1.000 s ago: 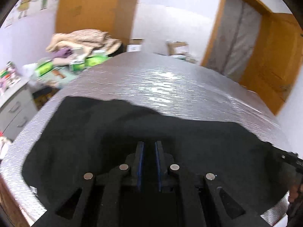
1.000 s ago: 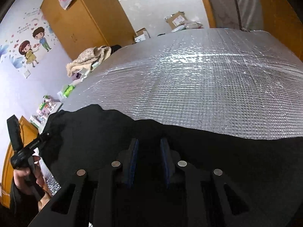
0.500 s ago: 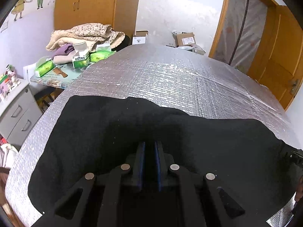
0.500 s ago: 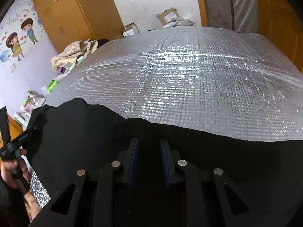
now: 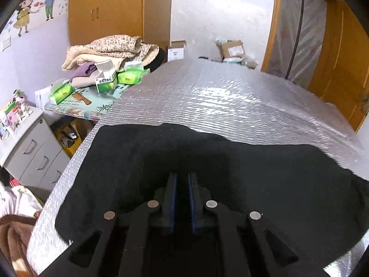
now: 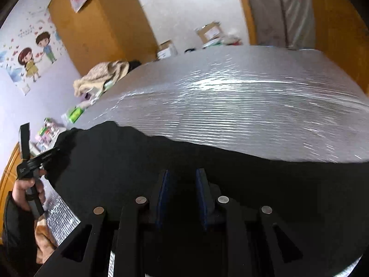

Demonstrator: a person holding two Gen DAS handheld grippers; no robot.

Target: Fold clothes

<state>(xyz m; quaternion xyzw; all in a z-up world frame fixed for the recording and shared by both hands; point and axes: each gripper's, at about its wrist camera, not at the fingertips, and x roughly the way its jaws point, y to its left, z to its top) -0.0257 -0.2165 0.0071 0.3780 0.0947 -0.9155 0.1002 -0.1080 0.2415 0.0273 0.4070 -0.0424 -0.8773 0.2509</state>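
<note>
Both claws hang over the black garment.

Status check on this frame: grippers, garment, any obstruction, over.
Left gripper jaws near together, right gripper jaws wider; grip on cloth unclear. Black fabric garment lies spread on silver bubble-foil table cover. No obstruction seen.

I see a wooden wardrobe, lilac wall with cartoon stickers, grey drawers and wooden door.

Table under silver bubble-foil sheet (shiny, ridged); black garment spread flat on near part.
</note>
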